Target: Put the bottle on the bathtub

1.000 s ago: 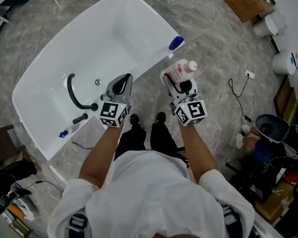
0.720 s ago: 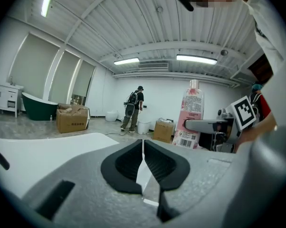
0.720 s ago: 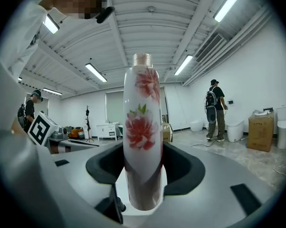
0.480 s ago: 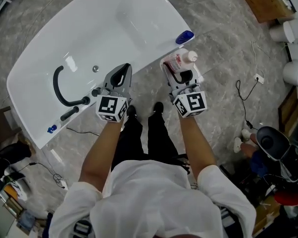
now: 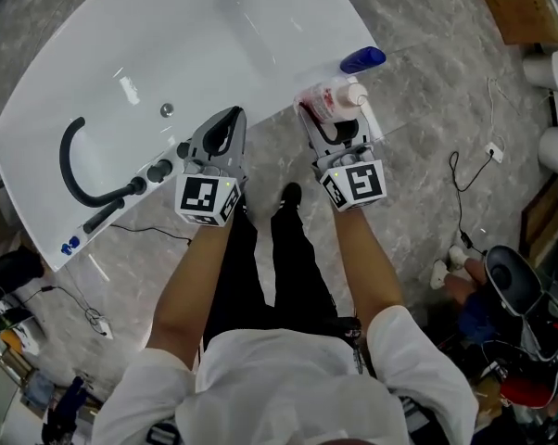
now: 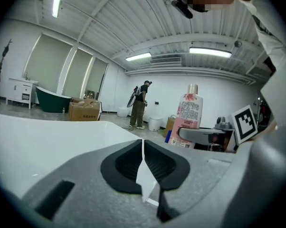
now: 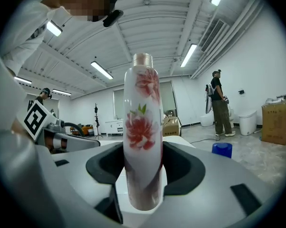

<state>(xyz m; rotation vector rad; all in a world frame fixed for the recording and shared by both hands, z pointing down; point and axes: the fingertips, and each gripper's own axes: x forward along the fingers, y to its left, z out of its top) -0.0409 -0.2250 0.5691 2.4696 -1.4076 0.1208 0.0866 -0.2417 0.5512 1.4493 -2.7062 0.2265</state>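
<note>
**Flowered bottle clamped in the right tongs at the tub's edge**

We see the right gripper (image 7: 143,177) closed on the bottle (image 7: 143,127), its two dark pads pressed against the sides of the lower body. The bottle stands upright between them, white with red flowers and a pale cap. From the head view it sits at the near rim of the white bathtub (image 5: 168,44), close to the corner where a blue object (image 5: 363,59) lies on the ledge. We cannot tell whether its base touches the rim.

The left gripper (image 6: 143,158) has its jaws brought together, with only a thin slit between the pads and nothing held. From above it hovers beside the right one, pointing at the same long rim, near the black faucet knobs (image 5: 158,169) and the curved black hose (image 5: 73,165) inside the tub.

Both grippers are held out over a grey marble floor (image 5: 427,100), with the holder's shoes (image 5: 291,193) just below them. In the left gripper view, a person (image 6: 140,106) stands far back in the room, and a cardboard box (image 6: 84,110) sits on the floor.
</note>
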